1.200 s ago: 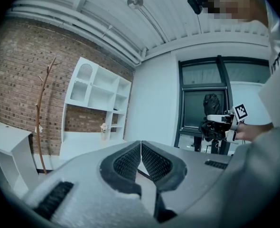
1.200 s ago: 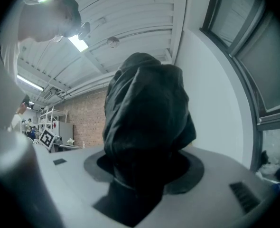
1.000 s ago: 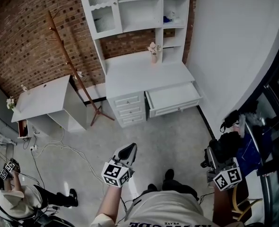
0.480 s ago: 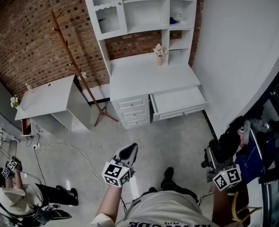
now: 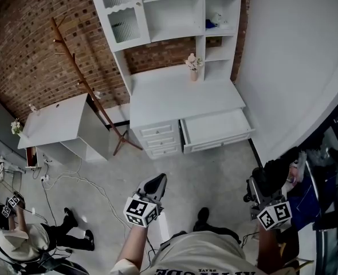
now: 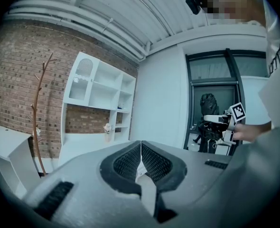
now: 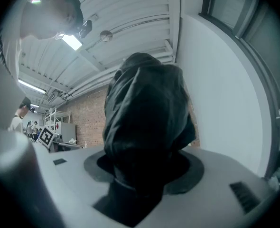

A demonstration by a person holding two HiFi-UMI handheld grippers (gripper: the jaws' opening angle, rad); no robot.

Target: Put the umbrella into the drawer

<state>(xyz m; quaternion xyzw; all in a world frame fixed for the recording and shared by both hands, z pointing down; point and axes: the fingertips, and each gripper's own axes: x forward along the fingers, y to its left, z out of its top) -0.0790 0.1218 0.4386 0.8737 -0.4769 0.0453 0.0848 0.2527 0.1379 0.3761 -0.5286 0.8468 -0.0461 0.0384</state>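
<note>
My right gripper [image 5: 262,183] is shut on a folded black umbrella [image 7: 147,122], whose dark cloth fills the middle of the right gripper view; in the head view the black umbrella [image 5: 270,179] stands up from the jaws at the lower right. My left gripper [image 5: 156,183] is shut with nothing in it, its dark pads [image 6: 130,163] pressed together. Across the floor stands a white desk [image 5: 180,96] with a hutch, and its wide drawer [image 5: 215,129] is pulled open.
A small vase with flowers [image 5: 192,66] sits on the desk top. A wooden coat rack [image 5: 89,90] leans by the brick wall, beside a low white cabinet [image 5: 60,125]. Cables [image 5: 83,182] trail on the floor. Another person [image 5: 20,239] is at lower left.
The view has shifted slightly, and the desk and open drawer sit a little lower and further right in the head view. Both grippers keep their places and states.
</note>
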